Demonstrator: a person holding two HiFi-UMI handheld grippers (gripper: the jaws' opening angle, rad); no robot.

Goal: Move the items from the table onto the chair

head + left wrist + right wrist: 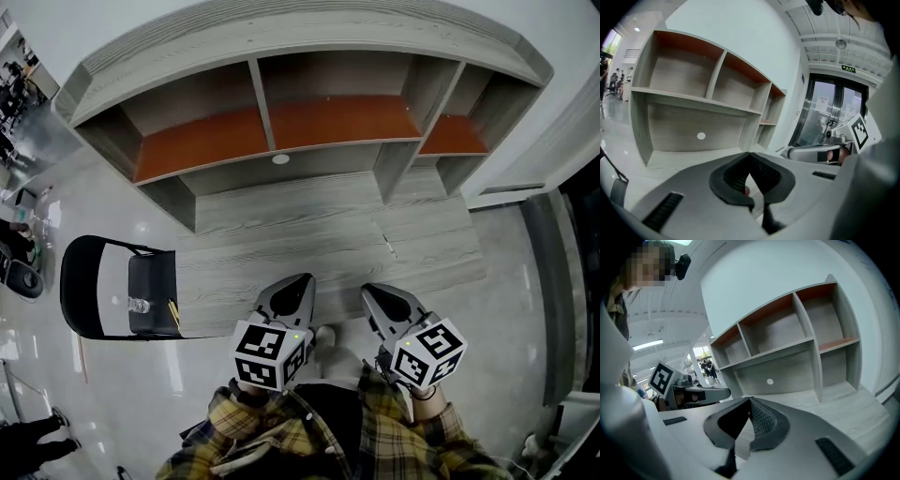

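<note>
A black chair (89,281) stands left of the grey wooden table (309,220). On its seat lie a clear plastic bottle (140,306) and a thin yellow stick-like item (174,314). My left gripper (302,279) and right gripper (367,290) are held side by side over the table's near edge, close to my body, and point toward the shelf unit. Both are shut with nothing between the jaws. The left gripper view shows its own tips (749,154) touching, with the right gripper (811,152) beside them. The right gripper (750,400) looks the same in its own view.
A shelf unit (281,127) with orange-brown boards and several open compartments rises along the table's back. A white wall and glass door (825,117) lie to the right. Shiny floor surrounds the chair, and people stand far off at the left (14,80).
</note>
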